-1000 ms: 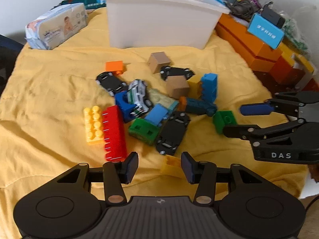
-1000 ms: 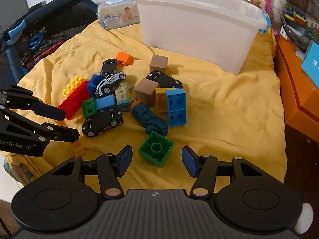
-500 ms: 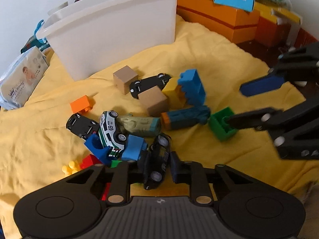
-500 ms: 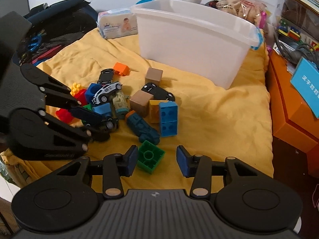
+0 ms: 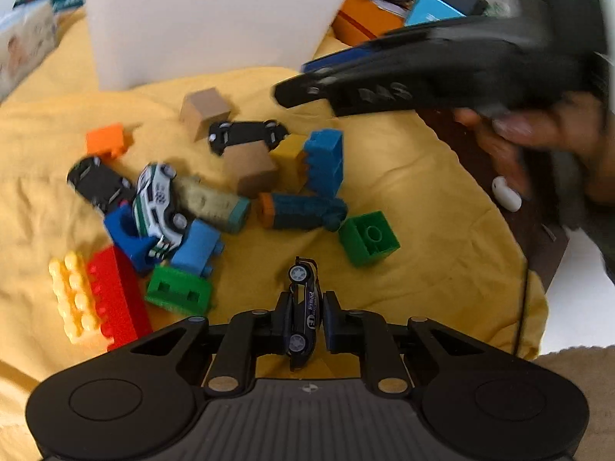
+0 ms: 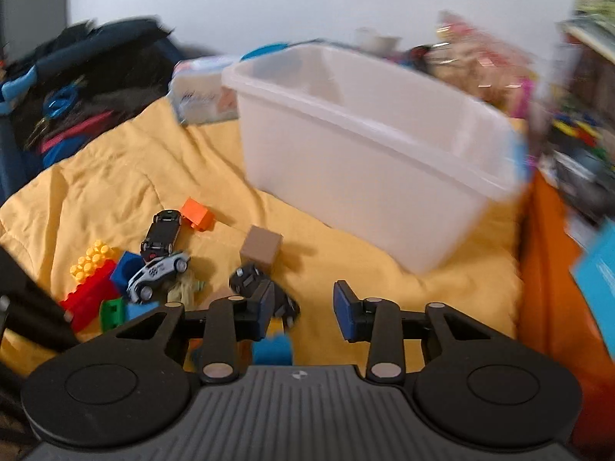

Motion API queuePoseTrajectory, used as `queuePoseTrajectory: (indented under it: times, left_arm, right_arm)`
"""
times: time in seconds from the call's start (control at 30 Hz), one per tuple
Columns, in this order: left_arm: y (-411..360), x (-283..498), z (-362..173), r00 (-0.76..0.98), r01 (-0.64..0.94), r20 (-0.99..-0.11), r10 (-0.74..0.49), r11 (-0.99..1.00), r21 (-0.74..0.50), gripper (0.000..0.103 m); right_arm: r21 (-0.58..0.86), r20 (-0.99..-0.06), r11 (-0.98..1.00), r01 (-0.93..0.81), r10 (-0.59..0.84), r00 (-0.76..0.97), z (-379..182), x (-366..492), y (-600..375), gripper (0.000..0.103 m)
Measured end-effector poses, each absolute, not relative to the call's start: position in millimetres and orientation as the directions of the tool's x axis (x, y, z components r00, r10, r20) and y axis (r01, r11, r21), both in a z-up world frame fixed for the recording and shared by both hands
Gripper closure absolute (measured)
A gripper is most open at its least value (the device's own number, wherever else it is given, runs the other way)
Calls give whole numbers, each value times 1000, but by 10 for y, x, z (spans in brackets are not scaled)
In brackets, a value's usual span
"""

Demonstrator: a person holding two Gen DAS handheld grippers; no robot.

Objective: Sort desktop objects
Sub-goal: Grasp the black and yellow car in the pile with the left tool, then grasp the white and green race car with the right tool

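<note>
Item, left view: my left gripper (image 5: 304,320) clamps a black toy car (image 5: 303,313), side lettering "POWER"; a thin edgewise grip, so I judge it could twist loose. Toy pile (image 5: 215,207) at ten o'clock. Right view: my right gripper (image 6: 301,309) closing on nothing; white bin (image 6: 369,161) at twelve o'clock.

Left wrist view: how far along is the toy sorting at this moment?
Barely begun. Done: nothing visible; what shows of the white bin's inside looks bare. In hand: the left gripper is shut on a dark toy car. The right gripper is closing with nothing between its fingers. Left: the pile on the yellow cloth, including the green block, white car, red block and tan cube.
</note>
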State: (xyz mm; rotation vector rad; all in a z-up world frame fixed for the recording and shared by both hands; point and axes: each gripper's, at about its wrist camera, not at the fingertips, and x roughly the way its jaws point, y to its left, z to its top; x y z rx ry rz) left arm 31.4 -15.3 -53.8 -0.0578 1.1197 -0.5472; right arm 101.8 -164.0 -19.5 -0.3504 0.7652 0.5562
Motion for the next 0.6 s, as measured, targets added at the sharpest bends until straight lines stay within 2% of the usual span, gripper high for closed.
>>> queuePoseTrajectory:
  times: [0.13,0.2,0.23,0.27,0.3,0.37,0.5,0.6]
  left_arm:
    - [-44,354,-558,313,367,-833,-456,867,-337,82]
    - [-31,362,-542,319,371,-842,-436,875,-312,68]
    - [-33,359,-525,336,368,-847,-411,885,-284,64]
    - [-42,347,-499,354,373,-855,-378,896,-241,63]
    - [-50,338,-486,369,378,-862,-348,903,-203,63]
    - [-26,322,-448,385,381,-861,-331,907,-178,63]
    - [-51,291,-421,403,380,-863,-305,913,-145,64]
    - [-95,300,-473,396,388,-866,-305,910,-143,64]
  right_arm:
    - [8,-841,729,-684,375,391,-444,1452,-1494,69]
    - [67,-873,700,-711,385,298,-562,1565,-1454,69]
    - [119,-875,691,-713,412,254,-594,1600,-1456,70]
    - [141,-887,687,-713,407,217,-628,1622,-1438,75]
    - [133,-893,676,-725,399,208,-638,1605,-1406,76]
    - [76,-898,641,-764,377,227,-607,1500,-1336,88]
    - [-93,-859,670,-736,320,400,-457,1303,-1390,88]
    - [-118,-798,733,-670,331,504,-222,1098,-1591,88]
